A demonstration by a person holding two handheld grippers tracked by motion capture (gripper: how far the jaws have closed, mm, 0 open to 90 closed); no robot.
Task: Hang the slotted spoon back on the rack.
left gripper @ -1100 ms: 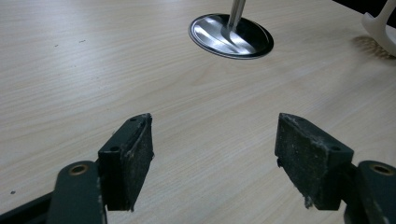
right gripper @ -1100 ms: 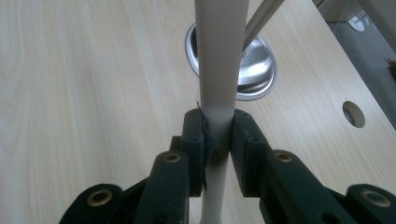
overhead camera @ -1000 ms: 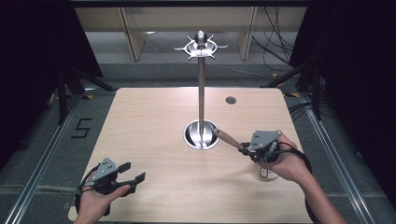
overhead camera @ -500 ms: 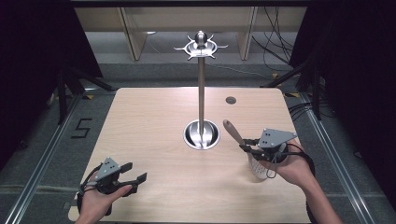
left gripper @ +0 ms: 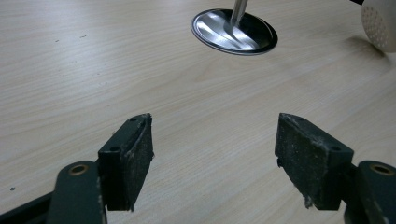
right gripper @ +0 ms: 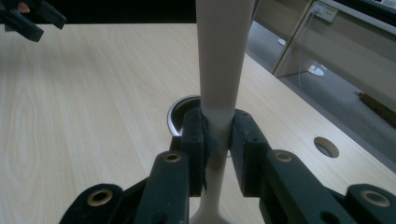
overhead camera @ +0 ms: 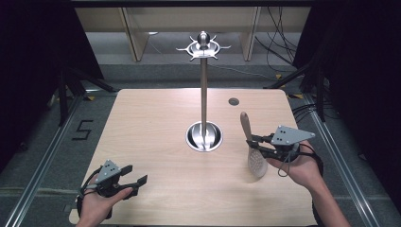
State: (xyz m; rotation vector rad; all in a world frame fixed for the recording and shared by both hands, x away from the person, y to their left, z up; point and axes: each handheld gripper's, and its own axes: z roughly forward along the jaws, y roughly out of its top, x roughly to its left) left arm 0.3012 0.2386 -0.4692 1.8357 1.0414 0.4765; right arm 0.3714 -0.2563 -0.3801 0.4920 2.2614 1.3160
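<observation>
You've got the pale perforated skimmer with the wooden handle (overhead camera: 250, 146) off the table already, so the pickup is done; hanging it on the hook ring atop the tall steel utensil stand (overhead camera: 204, 94) looks like what's left. Your right gripper (overhead camera: 251, 143) is clamped on the neck, handle up at 12 o'clock, head hanging at 6. The stand sits around 10 o'clock from it. Your left gripper (overhead camera: 135, 177) is spread wide, holding nothing, above the light wooden table (overhead camera: 151, 118).
</observation>
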